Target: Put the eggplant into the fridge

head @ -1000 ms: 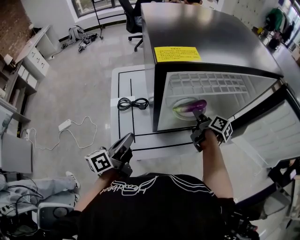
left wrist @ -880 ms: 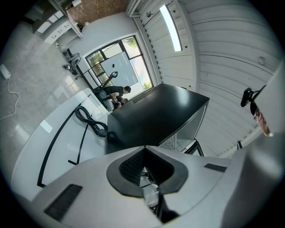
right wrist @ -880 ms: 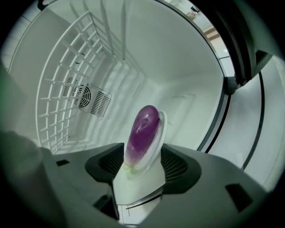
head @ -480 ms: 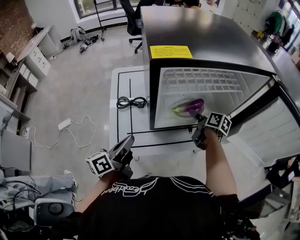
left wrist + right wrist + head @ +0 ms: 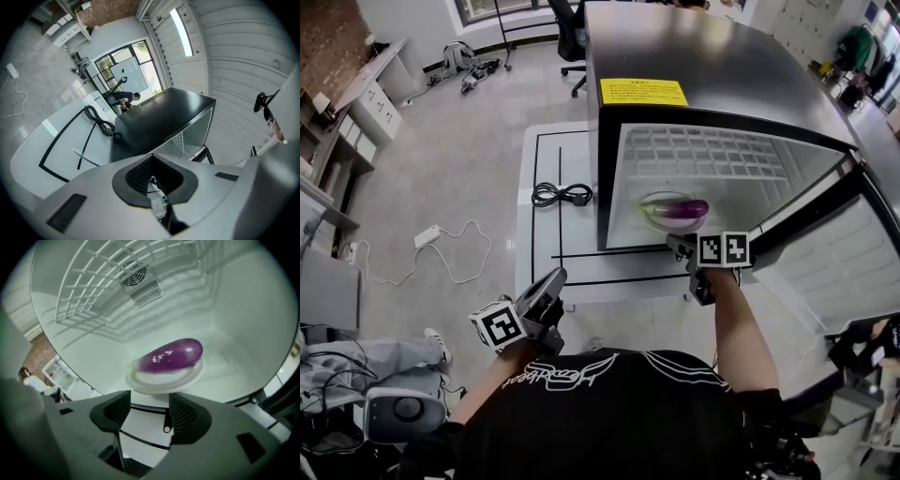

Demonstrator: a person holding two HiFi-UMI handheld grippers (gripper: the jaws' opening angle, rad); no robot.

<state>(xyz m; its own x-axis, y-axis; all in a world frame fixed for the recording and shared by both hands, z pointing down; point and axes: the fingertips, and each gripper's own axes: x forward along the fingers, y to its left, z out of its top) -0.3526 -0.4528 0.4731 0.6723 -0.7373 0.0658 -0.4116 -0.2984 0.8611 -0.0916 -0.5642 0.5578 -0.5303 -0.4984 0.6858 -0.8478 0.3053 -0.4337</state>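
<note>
Right gripper (image 5: 149, 405) jaws just opened, nothing between them; gripper rolled, drawn back. Eggplant (image 5: 174, 355) released, now flat on plate (image 5: 159, 385) ahead of jaws.

Right gripper (image 5: 150, 412) tilts downward, jaws just opened, nothing between; left gripper (image 5: 153, 180) level, jaws together.

One eggplant (image 5: 680, 208), one white dish (image 5: 649, 215), one fridge (image 5: 694, 56), one black cable (image 5: 561, 195), two claws: left claw (image 5: 152, 178), right claw (image 5: 150, 404).

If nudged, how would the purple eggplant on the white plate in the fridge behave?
The glossy purple eggplant looks smooth, so probably slippery. Its rounded body would likely roll on the shallow white plate.
</note>
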